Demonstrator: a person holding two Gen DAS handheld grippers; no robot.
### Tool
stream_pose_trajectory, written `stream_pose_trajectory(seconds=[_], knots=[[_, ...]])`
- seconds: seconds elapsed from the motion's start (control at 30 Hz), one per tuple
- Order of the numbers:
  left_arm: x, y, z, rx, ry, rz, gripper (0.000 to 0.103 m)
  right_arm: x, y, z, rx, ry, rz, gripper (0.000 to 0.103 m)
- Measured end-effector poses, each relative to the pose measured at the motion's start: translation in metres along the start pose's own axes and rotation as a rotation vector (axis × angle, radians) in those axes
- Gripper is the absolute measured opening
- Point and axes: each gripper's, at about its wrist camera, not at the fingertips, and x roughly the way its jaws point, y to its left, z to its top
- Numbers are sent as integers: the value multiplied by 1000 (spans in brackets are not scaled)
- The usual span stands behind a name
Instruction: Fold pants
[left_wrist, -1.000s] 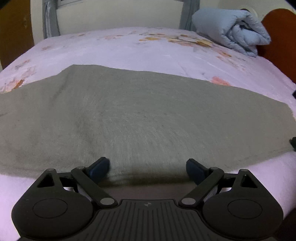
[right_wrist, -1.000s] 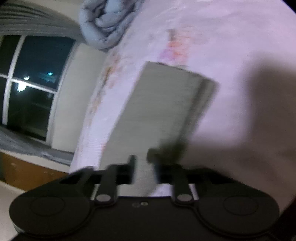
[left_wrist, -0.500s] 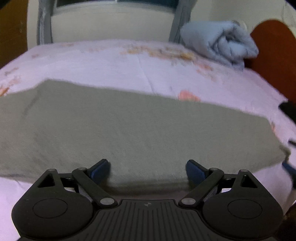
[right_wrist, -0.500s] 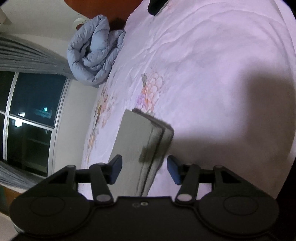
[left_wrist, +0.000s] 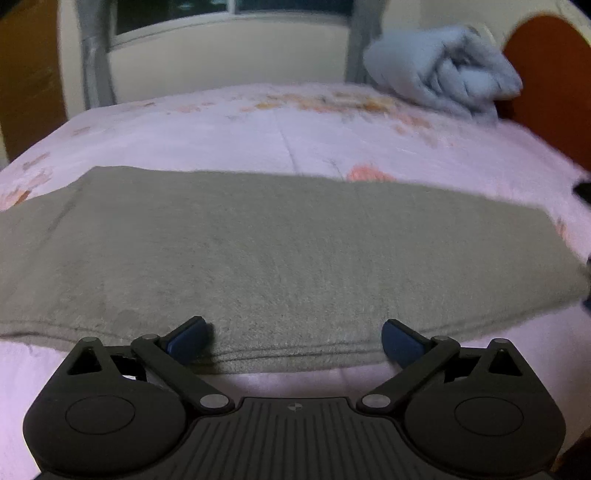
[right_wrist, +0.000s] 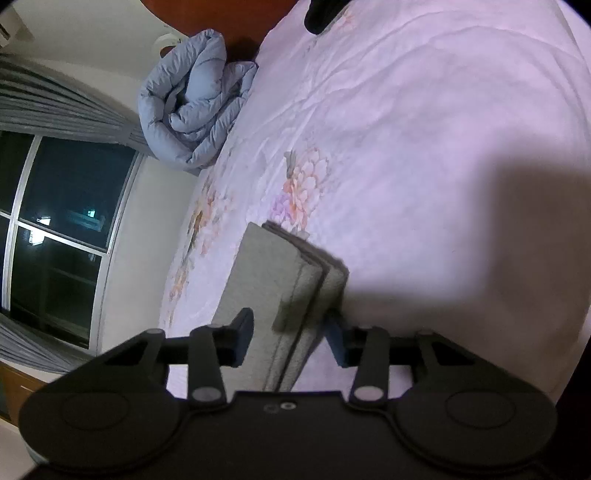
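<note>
Grey-green pants lie folded in flat layers across the pink floral bed. My left gripper is open, its blue-padded fingers level with the near folded edge, holding nothing. In the right wrist view the pants show as a stacked end with several layers. My right gripper is open, its fingers either side of that end, not closed on it.
A rolled light-blue duvet lies at the head of the bed by the brown headboard; it also shows in the right wrist view. A window with curtains is behind. A dark object lies on the bed's far side.
My right gripper opened from nearly shut and now straddles the pants' end. My left gripper drew back a little from the fold's near edge, still open.
</note>
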Motion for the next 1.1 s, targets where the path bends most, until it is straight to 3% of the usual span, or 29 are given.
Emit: stream_pose_trajectory(seconds=[0.1, 0.27, 0.33, 0.4, 0.47, 0.6, 0.73, 0.83, 0.93, 1.03, 1.1], knots=[[-3, -1, -2, 2, -18, 17, 100, -1, -4, 2, 18, -5, 8, 35], [11, -1, -3, 12, 45, 13, 103, 5, -2, 2, 29, -7, -7, 35], [12, -2, -3, 15, 51, 14, 103, 7, 0, 3, 17, -13, -34, 28], [14, -3, -4, 15, 48, 15, 103, 10, 1, 5, 12, -13, -63, 14], [14, -6, -7, 33, 40, 26, 103, 13, 5, 6, -18, 2, -69, 10], [14, -8, -11, 37, 18, 38, 103, 8, 41, 5, -149, 6, -12, 9], [14, -1, -8, 18, 33, 9, 103, 4, 105, -10, -319, 27, 80, 9], [15, 1, -9, 24, 30, -1, 103, 9, 158, -36, -445, 102, 178, 9], [-1, 26, -9, -77, -17, -61, 103, 25, 217, -76, -580, 230, 274, 9], [-37, 101, -13, -263, -34, -59, 103, 54, 266, -132, -699, 387, 314, 9], [-59, 159, -15, -337, -60, -7, 103, 76, 281, -173, -739, 479, 328, 9]])
